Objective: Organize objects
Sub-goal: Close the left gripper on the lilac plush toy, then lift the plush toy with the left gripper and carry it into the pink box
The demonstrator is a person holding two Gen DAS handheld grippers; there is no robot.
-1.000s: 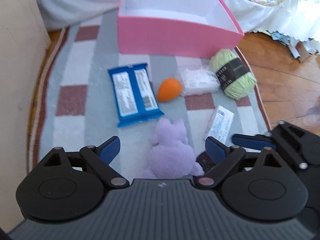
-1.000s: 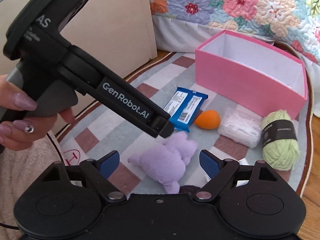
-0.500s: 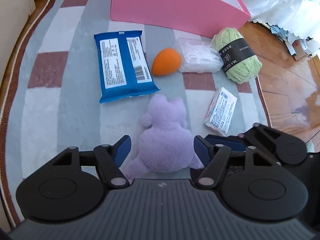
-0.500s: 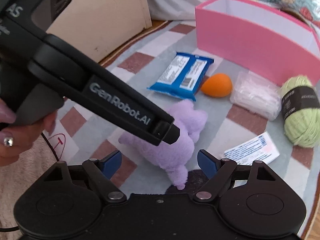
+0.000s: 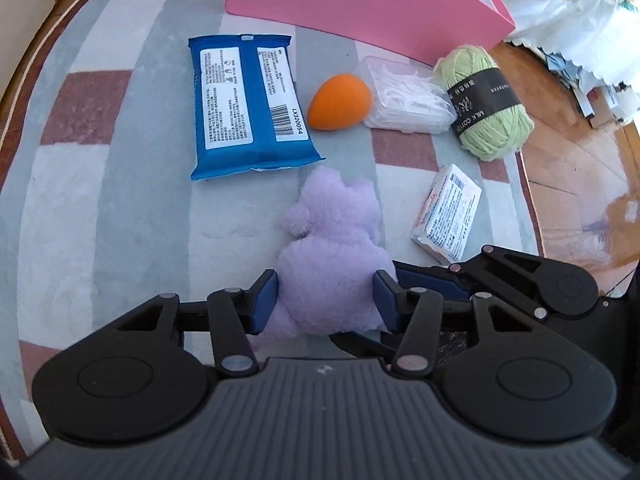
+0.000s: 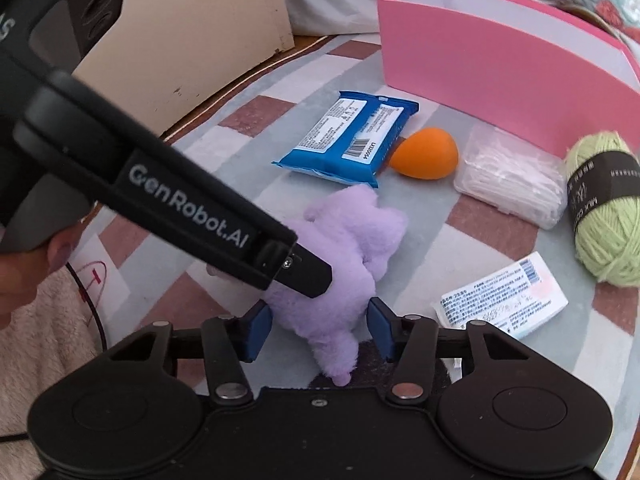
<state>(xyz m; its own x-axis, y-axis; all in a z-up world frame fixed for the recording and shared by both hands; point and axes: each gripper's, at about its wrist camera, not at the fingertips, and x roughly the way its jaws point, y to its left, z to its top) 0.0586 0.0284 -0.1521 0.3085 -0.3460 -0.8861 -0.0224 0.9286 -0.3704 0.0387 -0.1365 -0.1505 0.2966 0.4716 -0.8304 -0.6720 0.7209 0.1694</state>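
Plush purple toy [image 5: 332, 264] lies on the checked rug [image 5: 80, 208] in the left wrist view, its lower body between the blue pads of the left hand-held gripper [image 5: 326, 300]; both pads sit right against the fur, so the jaws look narrowed onto it, though how firmly they press is hard to judge. Beyond the toy, a blue wipes pack [image 5: 248, 106] lies flat with its label up, an orange egg-shaped sponge [image 5: 340, 102] rests just beside it, and a clear packet of white floss picks [image 5: 406, 98] touches the sponge's far side. A green yarn ball [image 5: 488, 100] with a black band sits next to that packet, and a small white printed packet [image 5: 450, 214] lies near the toy, toward the rug's edge. The pink box [image 5: 360, 0] stands at the back. The other gripper's black linkage enters low on the right side. In the right wrist view, the right hand-held gripper [image 6: 320, 330] has its jaws spread partway around the toy's [image 6: 348, 248] tail end, with small gaps at both pads. The left gripper's black body, marked GenRobot.AI, crosses from the upper left and its tip meets the toy. The pink box [image 6: 500, 56] stands open beyond the wipes pack [image 6: 352, 140], sponge [image 6: 426, 152] and yarn [image 6: 604, 208].
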